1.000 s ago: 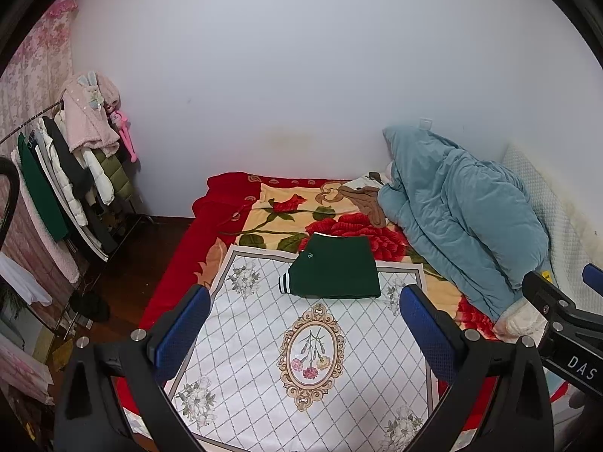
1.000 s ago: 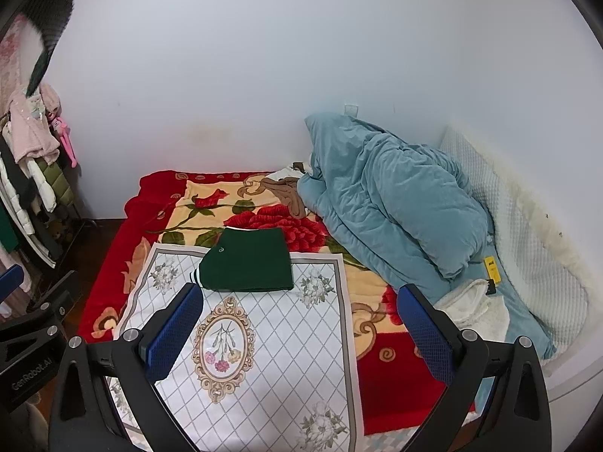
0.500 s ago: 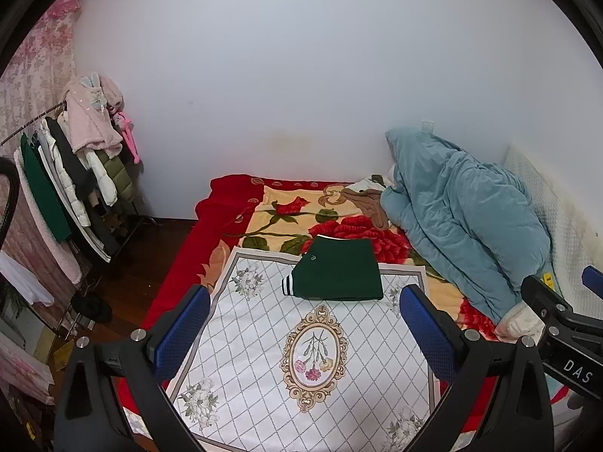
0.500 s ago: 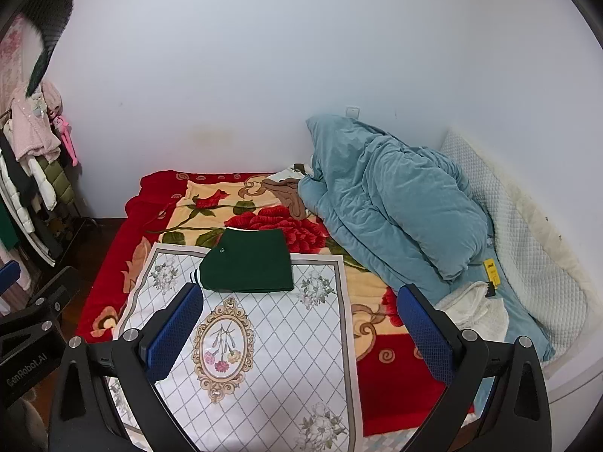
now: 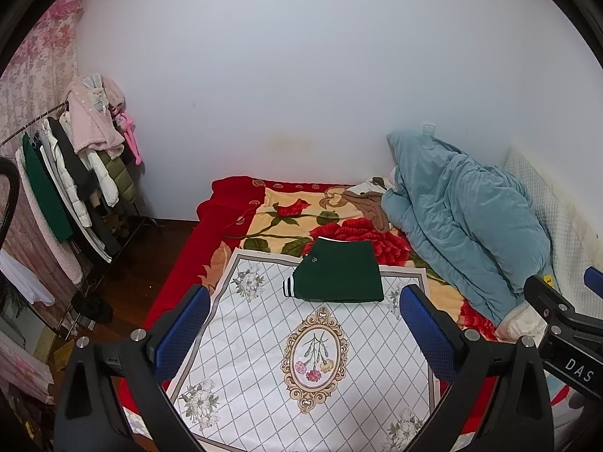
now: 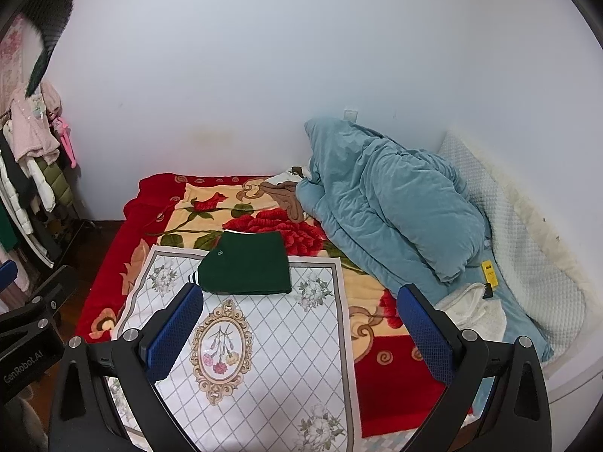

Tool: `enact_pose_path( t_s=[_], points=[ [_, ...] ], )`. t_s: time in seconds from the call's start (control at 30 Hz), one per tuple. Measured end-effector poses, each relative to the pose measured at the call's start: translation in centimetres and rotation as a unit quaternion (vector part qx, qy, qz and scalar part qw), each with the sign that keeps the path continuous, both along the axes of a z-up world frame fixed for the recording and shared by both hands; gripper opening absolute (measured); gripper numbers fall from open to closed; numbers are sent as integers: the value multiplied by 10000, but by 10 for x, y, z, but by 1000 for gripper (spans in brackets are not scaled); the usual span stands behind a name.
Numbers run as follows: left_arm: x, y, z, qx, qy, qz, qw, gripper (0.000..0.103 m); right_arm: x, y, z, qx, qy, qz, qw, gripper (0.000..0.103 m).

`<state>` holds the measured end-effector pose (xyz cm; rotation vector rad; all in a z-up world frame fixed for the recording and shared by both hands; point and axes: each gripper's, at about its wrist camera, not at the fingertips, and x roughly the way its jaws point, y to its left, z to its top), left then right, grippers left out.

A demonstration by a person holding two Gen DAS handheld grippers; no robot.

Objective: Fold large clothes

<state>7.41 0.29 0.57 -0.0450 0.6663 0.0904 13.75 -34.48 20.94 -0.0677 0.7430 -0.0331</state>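
Note:
A dark green garment (image 5: 339, 273) lies folded into a flat rectangle at the far end of a white floral mat (image 5: 264, 342) on the bed; it also shows in the right wrist view (image 6: 248, 267). My left gripper (image 5: 305, 324) is open and empty, held well back above the mat's near end. My right gripper (image 6: 297, 324) is open and empty, also held back above the mat (image 6: 264, 358). Neither gripper touches the garment.
A red rose blanket (image 5: 286, 222) covers the bed. A bunched teal duvet (image 5: 463, 218) lies along the right side, with a white pillow (image 6: 524, 233) behind. A brown garment (image 5: 369, 203) lies by the wall. A clothes rack (image 5: 64, 184) stands left, over dark floor.
Both grippers stay open and empty. The left view has drifted slightly, so the bed sits a little lower and further right in frame. The green garment has not moved.

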Motion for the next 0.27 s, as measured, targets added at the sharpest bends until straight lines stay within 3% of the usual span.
enact_pose_path(
  t_s=[0.27],
  points=[
    [-2,3,2,27,-33,68,10000,103,-14,1,0,19,3,-32,10000,103]
  ],
)
